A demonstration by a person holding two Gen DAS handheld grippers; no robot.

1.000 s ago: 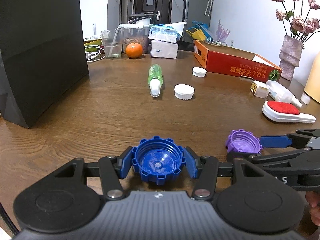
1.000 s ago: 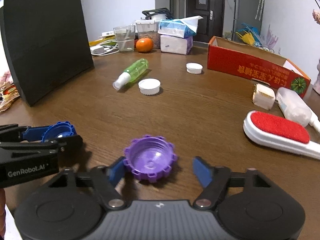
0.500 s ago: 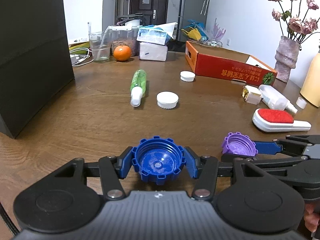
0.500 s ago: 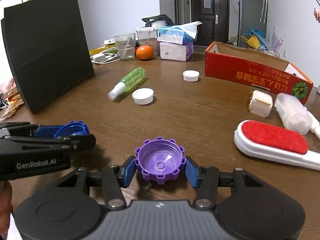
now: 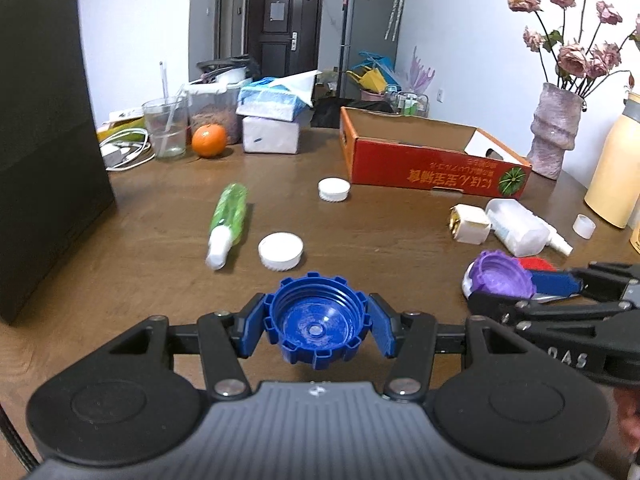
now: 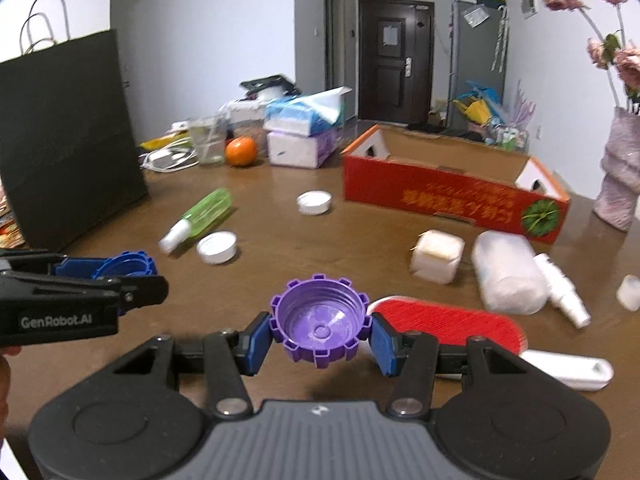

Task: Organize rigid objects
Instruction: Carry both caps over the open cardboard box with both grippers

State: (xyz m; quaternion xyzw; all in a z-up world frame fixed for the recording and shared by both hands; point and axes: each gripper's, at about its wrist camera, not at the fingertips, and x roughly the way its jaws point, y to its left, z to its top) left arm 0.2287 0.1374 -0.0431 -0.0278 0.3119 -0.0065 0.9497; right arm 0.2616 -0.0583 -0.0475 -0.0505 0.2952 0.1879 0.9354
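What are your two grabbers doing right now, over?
Left gripper shut on blue cap. Right gripper shut on purple cap. Both clear of the table. Nothing between them and red box.

In the left wrist view, most of the red brush (image 5: 536, 264) is hidden behind the purple cap (image 5: 502, 276) and the right hand-held gripper (image 5: 520, 286), to the right of the left hand-held gripper (image 5: 317, 326). The black bag (image 5: 48, 152) far to its left is cut off by the edge. The box lettering (image 6: 452, 202) ahead of the right hand-held gripper is blurred and cannot be read.
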